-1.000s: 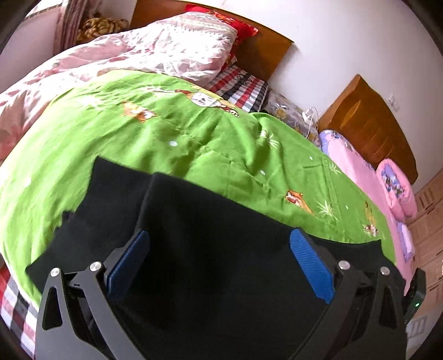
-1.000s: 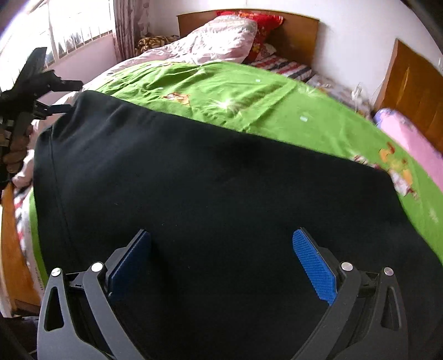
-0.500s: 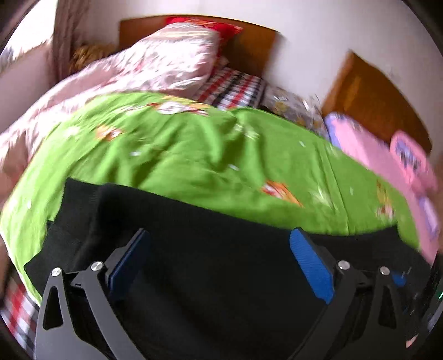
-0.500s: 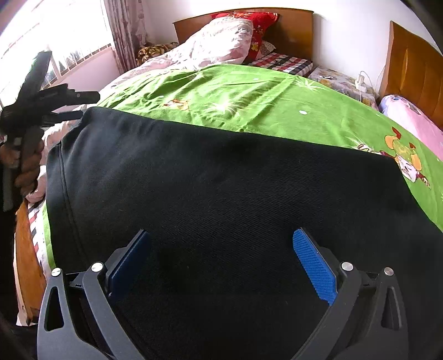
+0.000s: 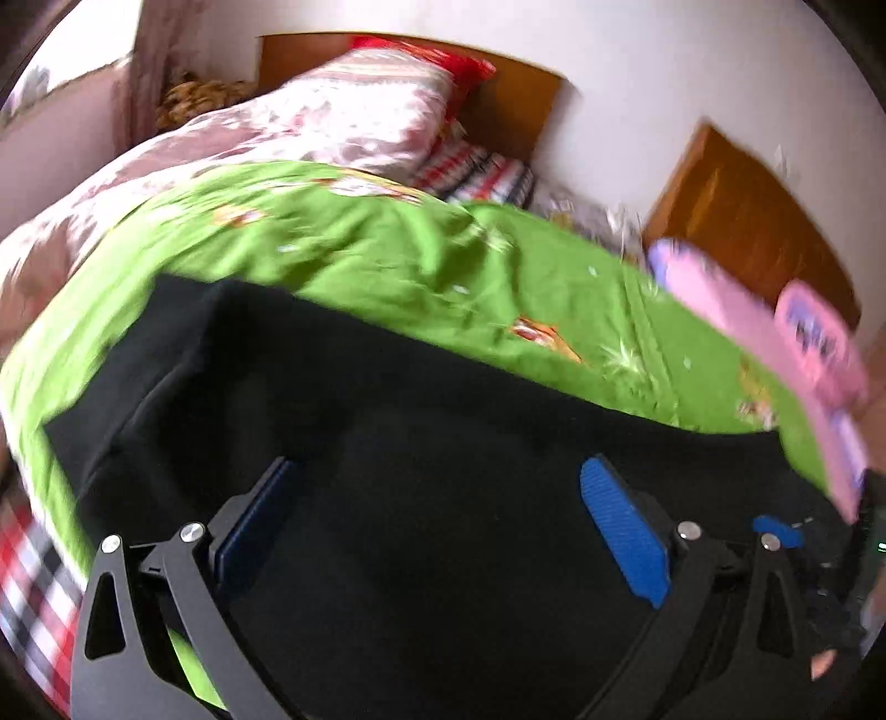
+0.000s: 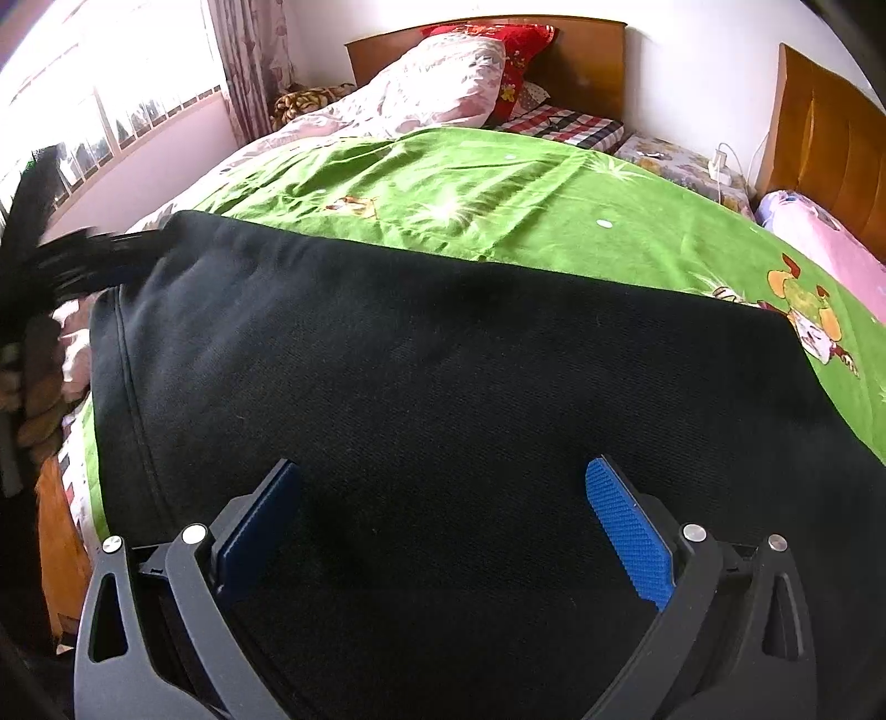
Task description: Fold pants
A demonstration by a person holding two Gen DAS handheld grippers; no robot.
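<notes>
The black pants (image 6: 443,387) lie spread across the near part of the green bedspread (image 6: 470,188), and both of my claws hang just over them. My right gripper (image 6: 443,515) has its blue pads (image 6: 631,537) wide apart with nothing between them, only dark cloth below. My left gripper (image 5: 437,520) is the same: pads (image 5: 623,526) spread, no fabric pinched.

Compared with a second ago, neither claw has changed its spread; both were this far apart then too. What has changed is where I point them. My left view is smeared with motion now, and the pants (image 5: 387,443) reach higher up in it than they did half a second ago, their far edge lying nearer the middle of the view, with the seam at the left corner clearer. In my right view the pants also fill more of the scene than a second ago, and the far edge sits lower against the green. At the left edge of that view my other gripper (image 6: 61,266) shows as a dark blur right at the corner of the pants, where earlier it stood sharper and clear of the cloth.

The pink quilt (image 6: 421,94), the red pillow (image 6: 515,50) and the wooden headboard (image 6: 587,55) sit beyond, as before.
</notes>
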